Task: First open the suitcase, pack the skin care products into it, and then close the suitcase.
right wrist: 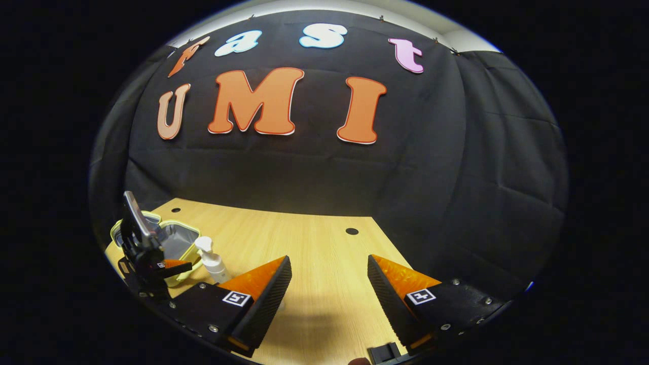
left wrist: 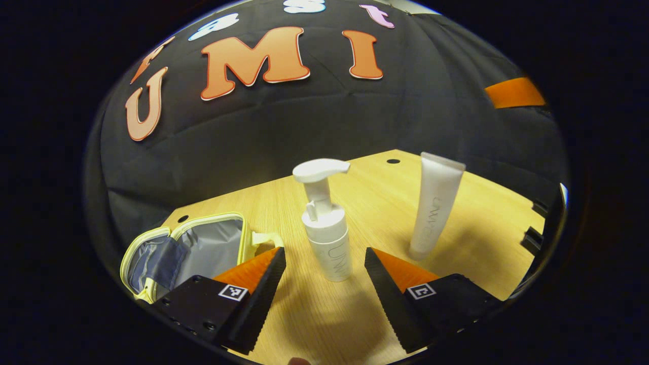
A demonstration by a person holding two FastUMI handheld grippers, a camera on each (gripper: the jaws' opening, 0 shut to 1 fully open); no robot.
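Observation:
A white pump bottle [left wrist: 327,228] stands upright on the wooden table [left wrist: 481,218]. It is between the tips of my left gripper [left wrist: 324,256], which is open with a gap on each side of the bottle. A white tube [left wrist: 436,205] stands on its cap farther right. The small suitcase [left wrist: 203,219], yellow-trimmed with a grey lining, lies open at the left. In the right gripper view my right gripper [right wrist: 328,263] is open over bare table [right wrist: 304,238]. The left gripper [right wrist: 152,266], the pump bottle [right wrist: 213,261] and the open suitcase [right wrist: 187,225] sit far left.
The table has small round holes [left wrist: 393,161] near its back edge and meets the black cloth wall behind. Dark hardware [left wrist: 532,238] pokes in at the table's right edge in the left gripper view.

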